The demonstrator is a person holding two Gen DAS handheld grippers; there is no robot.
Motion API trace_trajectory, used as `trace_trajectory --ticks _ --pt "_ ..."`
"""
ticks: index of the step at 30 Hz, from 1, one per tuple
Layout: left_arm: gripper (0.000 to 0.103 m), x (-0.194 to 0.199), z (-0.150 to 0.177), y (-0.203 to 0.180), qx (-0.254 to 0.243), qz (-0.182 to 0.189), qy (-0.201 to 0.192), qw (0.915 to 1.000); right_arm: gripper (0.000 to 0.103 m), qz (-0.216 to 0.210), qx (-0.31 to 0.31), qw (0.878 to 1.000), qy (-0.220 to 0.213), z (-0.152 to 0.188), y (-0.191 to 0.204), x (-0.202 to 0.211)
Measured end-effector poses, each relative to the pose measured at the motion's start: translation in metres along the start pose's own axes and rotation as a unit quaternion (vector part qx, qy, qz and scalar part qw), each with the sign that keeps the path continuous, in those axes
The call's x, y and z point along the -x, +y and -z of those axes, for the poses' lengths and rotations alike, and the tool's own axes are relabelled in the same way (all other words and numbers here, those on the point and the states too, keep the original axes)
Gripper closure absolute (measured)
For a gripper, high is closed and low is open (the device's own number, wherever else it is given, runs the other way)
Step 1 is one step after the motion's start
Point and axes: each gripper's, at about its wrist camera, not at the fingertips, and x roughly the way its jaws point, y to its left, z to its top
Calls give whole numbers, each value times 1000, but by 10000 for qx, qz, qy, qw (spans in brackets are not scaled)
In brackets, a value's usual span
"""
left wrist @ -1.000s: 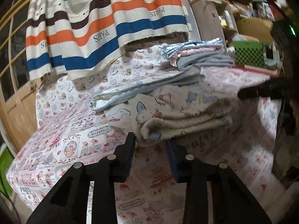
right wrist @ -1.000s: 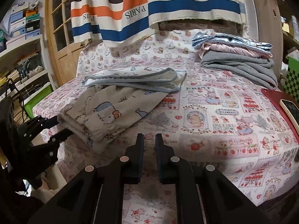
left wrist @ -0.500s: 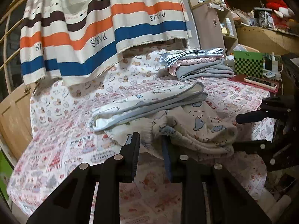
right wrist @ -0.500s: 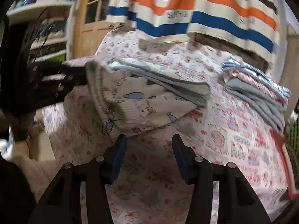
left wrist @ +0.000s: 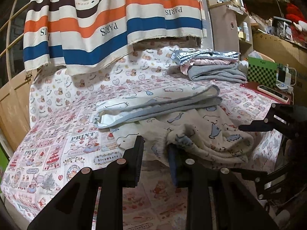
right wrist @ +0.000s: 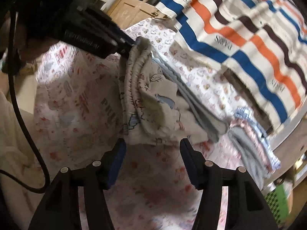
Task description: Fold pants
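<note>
The pants lie bunched at the near edge of the table, their gathered waistband now pinched in your left gripper, whose fingers have closed on the cloth since a second ago, when they only framed the folded edge. The fabric has lifted and rumpled from the neat stack it made then. Your right gripper has swung in from well apart and spread its fingers wide; it holds nothing, with the pants' lower corner just ahead of the gap. That reads as setting up a two-handed lift. The folded blanket rests on the pants' far part, so it may drag along.
</note>
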Motion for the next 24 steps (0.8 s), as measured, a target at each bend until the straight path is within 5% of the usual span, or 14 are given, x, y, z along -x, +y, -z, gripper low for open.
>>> trace_trajectory --ticks 8,13,17,24 --pt "78 3 -3 8 149 120 35 9998 54 -165 297 9989 -314 -11 -8 3" --pt "77 3 -8 13 179 208 48 9996 70 -165 155 9987 -462 -17 -23 1" --pt "74 3 -12 11 -71 203 90 9997 92 -347 -433 9971 -525 -20 -49 -4" --pt "63 0 -17 18 53 291 46 9996 97 -920 -1945 9743 -669 -18 -104 -27"
